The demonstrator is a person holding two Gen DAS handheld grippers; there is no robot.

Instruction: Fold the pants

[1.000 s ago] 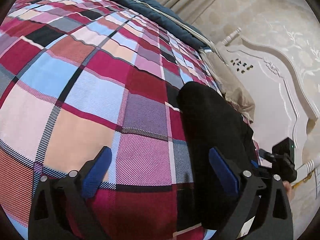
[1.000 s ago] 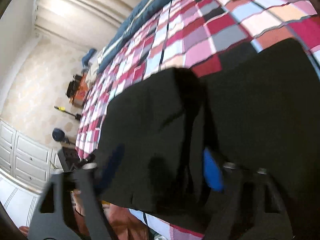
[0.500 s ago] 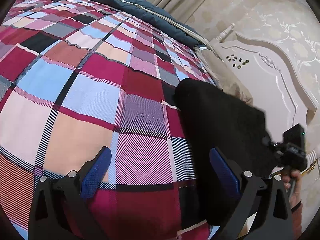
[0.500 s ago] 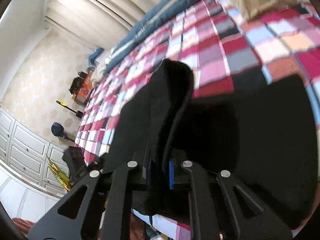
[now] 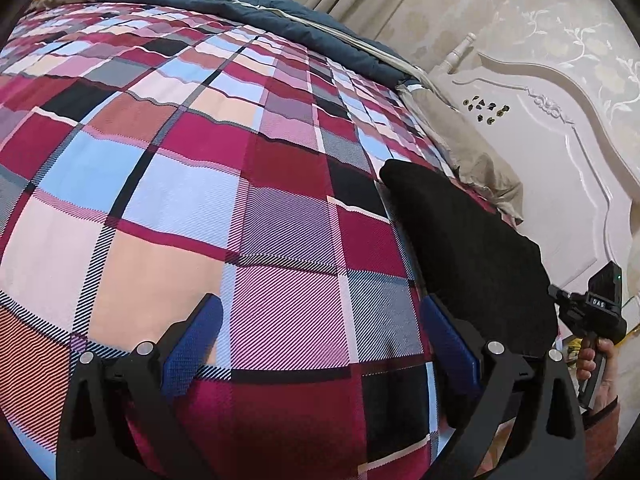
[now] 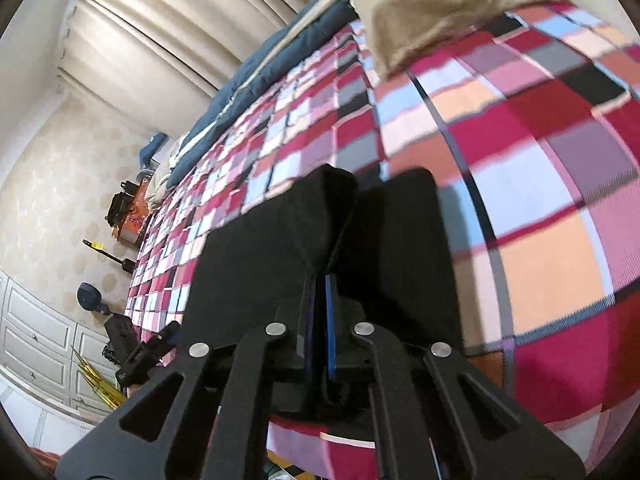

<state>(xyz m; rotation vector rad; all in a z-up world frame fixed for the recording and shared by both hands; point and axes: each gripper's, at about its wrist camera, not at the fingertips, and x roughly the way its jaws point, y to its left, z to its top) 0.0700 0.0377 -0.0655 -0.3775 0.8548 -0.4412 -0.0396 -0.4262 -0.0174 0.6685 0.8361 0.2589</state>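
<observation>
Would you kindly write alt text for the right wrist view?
The right gripper is shut on a raised fold of black pants above a plaid bedspread. Beyond lie a tan pillow, a navy quilt and beige curtains.

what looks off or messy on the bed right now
Nothing damaged or spilled. The black pants are just mid-fold: the right hand-held gripper is shut on a pinched layer, lifting it off the plaid bedspread. The left hand-held gripper is open over bare bedspread.
</observation>
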